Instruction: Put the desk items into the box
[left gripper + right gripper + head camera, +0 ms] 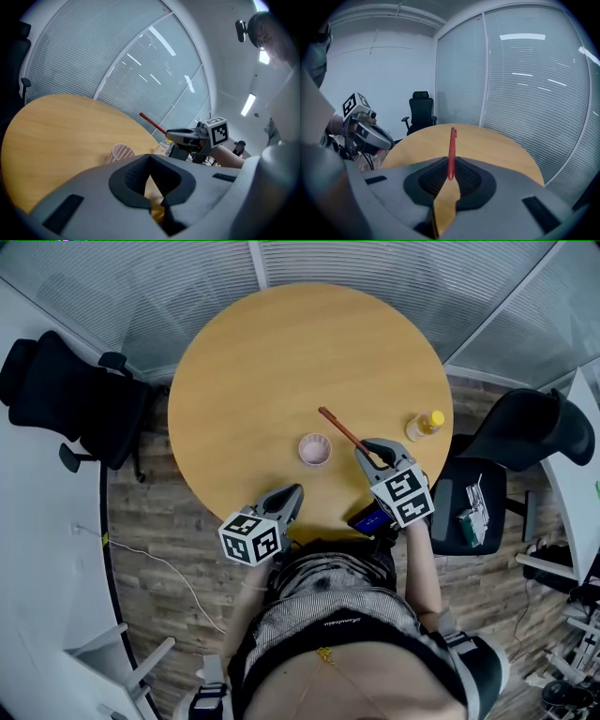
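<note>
- My right gripper (pixel 373 454) is clenched on the lower end of a thin red plastic pen (pixel 342 430), just right of the small pink ribbed round container (pixel 315 449); the shaft sticks out past my fingertips, slanting over the table beyond the container
- The container stands on the round light-wood table (pixel 281 362); I take it to be the box
- My left gripper (pixel 289 495) hangs on the near side of the container, jaws together with nothing between them
- Step in hand, as I judge it: bring the pen over the container's mouth and let it in
- To do it well, turn the free end downward until the pen is close to upright, and part the jaws only once the tip is inside; the container looks light, so a slanted drop may tip it
- A small yellow-capped bottle (pixel 425 425) waits well to the container's right
</note>
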`<state>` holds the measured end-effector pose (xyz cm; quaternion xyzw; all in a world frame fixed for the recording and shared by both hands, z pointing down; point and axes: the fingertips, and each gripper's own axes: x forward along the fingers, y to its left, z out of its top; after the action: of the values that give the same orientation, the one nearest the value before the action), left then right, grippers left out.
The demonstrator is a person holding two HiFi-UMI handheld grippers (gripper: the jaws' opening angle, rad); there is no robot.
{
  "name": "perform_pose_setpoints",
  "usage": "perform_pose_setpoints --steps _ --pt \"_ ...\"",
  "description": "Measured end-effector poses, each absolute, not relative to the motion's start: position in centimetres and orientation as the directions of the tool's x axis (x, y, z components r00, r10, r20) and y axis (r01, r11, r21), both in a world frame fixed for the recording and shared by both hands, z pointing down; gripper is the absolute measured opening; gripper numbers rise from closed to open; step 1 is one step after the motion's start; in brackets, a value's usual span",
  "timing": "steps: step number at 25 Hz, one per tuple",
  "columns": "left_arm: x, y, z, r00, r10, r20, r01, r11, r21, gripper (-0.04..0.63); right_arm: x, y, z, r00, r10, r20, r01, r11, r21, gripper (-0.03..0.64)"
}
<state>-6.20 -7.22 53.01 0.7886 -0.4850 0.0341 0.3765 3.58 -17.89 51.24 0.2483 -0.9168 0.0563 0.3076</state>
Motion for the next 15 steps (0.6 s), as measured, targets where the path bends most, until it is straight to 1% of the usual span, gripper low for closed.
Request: perform_pose_setpoints --steps 5,15 --pt "-6.9 -7.0 53.1 0.53 -0.737 0.419 -0.786 -0.241 0.57 0.018 2.6 -17.3 52.4 -0.668 -0.395 0.631 -0.467 0.882 0.058 0.06" --pt "-7.2 -7.4 53.2 0.554 -0.72 0.418 -0.776 -0.266 0.572 0.018 2.6 -15.5 55.6 -0.618 -0.348 0.705 -0.464 0.885 0.03 0.06"
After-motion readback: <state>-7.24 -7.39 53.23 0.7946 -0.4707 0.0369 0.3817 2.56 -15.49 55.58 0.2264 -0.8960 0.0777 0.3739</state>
